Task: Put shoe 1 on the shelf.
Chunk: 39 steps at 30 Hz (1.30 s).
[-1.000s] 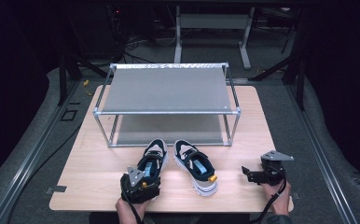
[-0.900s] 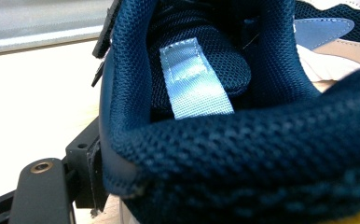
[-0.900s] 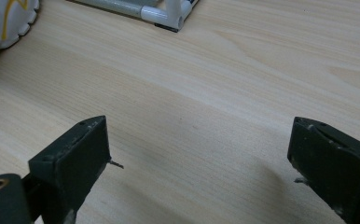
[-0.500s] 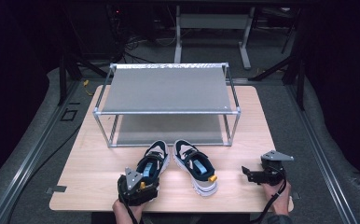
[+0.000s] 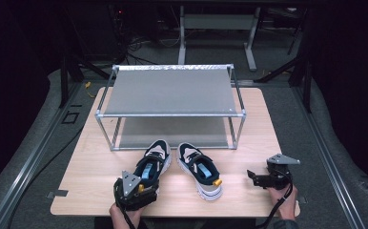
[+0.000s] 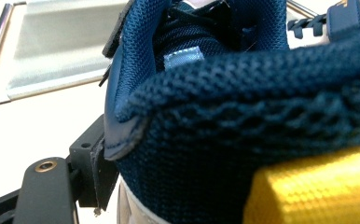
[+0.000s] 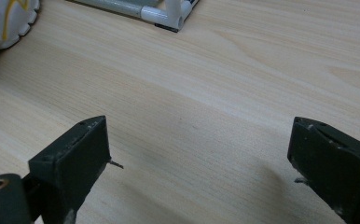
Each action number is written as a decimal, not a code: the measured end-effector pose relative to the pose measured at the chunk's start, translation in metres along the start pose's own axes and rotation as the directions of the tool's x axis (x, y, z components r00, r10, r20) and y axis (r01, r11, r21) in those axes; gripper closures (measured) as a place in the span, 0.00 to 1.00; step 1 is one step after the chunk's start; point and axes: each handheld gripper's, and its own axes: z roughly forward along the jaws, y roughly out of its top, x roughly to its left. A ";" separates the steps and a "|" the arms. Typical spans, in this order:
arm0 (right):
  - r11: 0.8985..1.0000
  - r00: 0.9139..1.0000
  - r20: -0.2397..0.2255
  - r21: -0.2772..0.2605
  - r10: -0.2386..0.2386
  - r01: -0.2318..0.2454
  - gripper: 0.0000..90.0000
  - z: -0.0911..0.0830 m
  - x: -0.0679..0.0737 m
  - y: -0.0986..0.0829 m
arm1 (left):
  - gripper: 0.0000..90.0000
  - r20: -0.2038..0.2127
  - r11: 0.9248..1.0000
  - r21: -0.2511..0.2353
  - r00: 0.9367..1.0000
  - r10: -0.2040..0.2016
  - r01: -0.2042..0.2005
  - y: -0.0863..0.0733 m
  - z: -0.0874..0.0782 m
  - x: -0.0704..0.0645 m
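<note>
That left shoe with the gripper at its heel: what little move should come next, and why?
Probably closing the fingers on the heel. The left gripper sits right at the back of the left shoe, and its own view shows the padded heel collar pressed close, one finger beside it. Whether it already grips cannot be told. The shoe rests on the table, before the rack.

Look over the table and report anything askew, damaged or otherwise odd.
Nothing looks damaged or spilled. The two shoes are not quite parallel: the left shoe and the right shoe angle apart towards the heels, in front of the rack. The left gripper is at the left shoe's heel; the right gripper hangs open over bare wood.
</note>
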 end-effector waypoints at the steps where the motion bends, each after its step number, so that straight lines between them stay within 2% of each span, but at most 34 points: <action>1: 1.000 1.000 0.000 0.000 0.000 0.000 0.05 0.000 0.000 0.000 | 0.24 0.000 1.000 -0.005 1.000 0.000 0.000 0.001 0.000 0.001; 9: 1.000 1.000 0.001 0.000 0.000 0.000 0.06 0.000 0.000 0.000 | 0.24 0.004 0.999 -0.040 1.000 -0.004 0.004 0.015 0.002 0.007; 14: 1.000 1.000 0.000 0.000 0.000 0.000 0.06 0.000 0.000 0.000 | 0.24 0.001 0.998 -0.058 1.000 0.006 -0.006 0.025 0.008 0.011; 20: 1.000 1.000 -0.001 0.001 0.000 0.000 0.05 0.000 0.000 0.000 | 0.24 -0.001 0.997 -0.078 1.000 -0.009 0.009 0.035 0.017 0.020; 25: 1.000 1.000 0.001 -0.004 0.000 0.000 0.05 0.000 0.000 0.000 | 0.24 -0.006 0.997 -0.074 1.000 -0.008 0.007 0.042 0.029 0.026; 29: 1.000 1.000 0.001 -0.002 -0.004 0.004 0.05 0.000 0.000 0.000 | 0.24 -0.008 0.997 -0.078 1.000 -0.028 0.027 0.047 0.039 0.032; 39: 1.000 1.000 -0.001 -0.003 -0.001 0.001 0.05 0.000 0.000 0.000 | 0.24 -0.015 0.997 -0.078 1.000 -0.016 0.015 0.061 0.062 0.037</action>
